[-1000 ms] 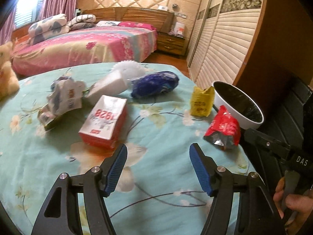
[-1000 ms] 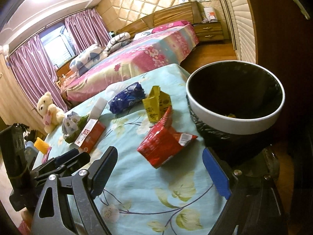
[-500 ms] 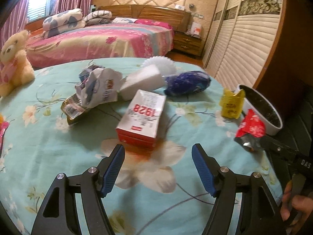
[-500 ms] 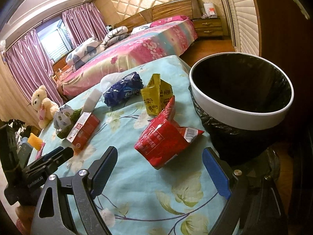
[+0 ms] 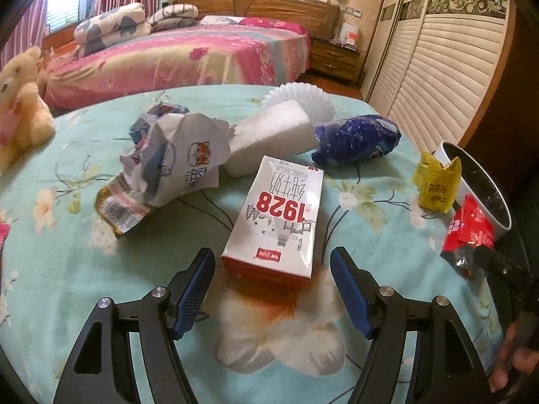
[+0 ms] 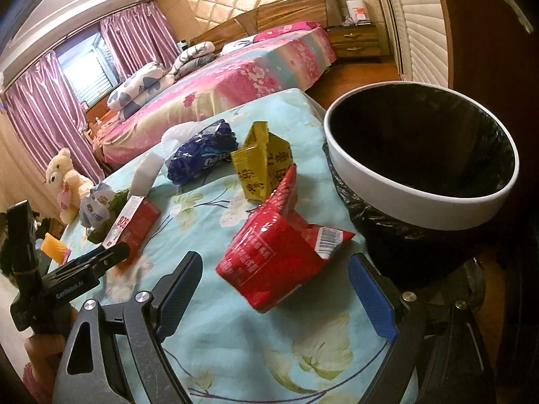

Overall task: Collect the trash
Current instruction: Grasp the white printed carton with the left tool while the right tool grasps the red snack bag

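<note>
Right wrist view alone shows bin [image 6: 421, 198] interior.

one milk carton [image 5: 281, 217], three snack wrappers [image 6: 273, 249], one bin [image 6: 417, 202], one teddy bear [image 5: 20, 111]

The milk carton [image 5: 279, 215] lying flat on the tablecloth bears large red digits "1928", seen upside down from the left wrist, with the small words "PURE MILK" near its far end and grey Chinese characters I cannot make out. The yellow packet [image 5: 436, 185] and the crumpled white wrapper [image 5: 188, 161] carry Chinese print, unreadable here. The red snack bag [image 6: 279, 252] shows a barcode. The left gripper's [image 6: 111, 257] black body reads "GenRobot.AI".
</note>
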### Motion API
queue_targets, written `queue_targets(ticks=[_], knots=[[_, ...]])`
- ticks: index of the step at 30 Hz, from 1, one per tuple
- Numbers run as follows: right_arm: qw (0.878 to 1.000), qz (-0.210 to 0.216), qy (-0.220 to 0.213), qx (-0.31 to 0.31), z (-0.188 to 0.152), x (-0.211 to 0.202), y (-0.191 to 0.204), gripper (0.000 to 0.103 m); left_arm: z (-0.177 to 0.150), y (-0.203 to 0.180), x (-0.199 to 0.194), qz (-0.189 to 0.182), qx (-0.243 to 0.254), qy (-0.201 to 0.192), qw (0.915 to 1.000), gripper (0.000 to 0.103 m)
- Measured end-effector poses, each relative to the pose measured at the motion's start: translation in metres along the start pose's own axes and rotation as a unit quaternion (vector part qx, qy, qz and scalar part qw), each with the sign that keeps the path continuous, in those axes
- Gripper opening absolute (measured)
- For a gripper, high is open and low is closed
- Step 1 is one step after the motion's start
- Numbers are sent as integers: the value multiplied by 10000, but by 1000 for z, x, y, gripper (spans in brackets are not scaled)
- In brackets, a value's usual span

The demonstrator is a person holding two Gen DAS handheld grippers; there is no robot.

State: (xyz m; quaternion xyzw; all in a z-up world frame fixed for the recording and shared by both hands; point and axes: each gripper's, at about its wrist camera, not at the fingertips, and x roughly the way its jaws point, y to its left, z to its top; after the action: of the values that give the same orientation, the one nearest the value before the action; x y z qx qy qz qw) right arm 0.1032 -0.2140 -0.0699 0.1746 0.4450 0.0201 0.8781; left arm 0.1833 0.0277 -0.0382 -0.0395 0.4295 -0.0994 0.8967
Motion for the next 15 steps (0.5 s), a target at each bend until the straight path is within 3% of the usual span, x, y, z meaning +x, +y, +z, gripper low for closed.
queue_targets(ticks=[3,4,5,7,9,15], knots=[[10000,2,4,84,2,3,-4,86,4,2,10,-91,-41,124,9999,64],[10000,-14,-6,98,2,4,-5,77,6,2,12,-106,-42,130,9999,53],[9999,-38,3,99,3,5,-5,72,7,2,13,-109,-18,123,9999,53],[9999,-57,25,111,3,7,-6,55,8,1,14,-176,24,96,9998,52],[9999,-63,53,119,3,9,-4,29,7,0,11,-204,95,33,9997,52],[10000,31,-1,26,2,5,2,25,-7,-10,-4,-249,236,-144,9993,51]])
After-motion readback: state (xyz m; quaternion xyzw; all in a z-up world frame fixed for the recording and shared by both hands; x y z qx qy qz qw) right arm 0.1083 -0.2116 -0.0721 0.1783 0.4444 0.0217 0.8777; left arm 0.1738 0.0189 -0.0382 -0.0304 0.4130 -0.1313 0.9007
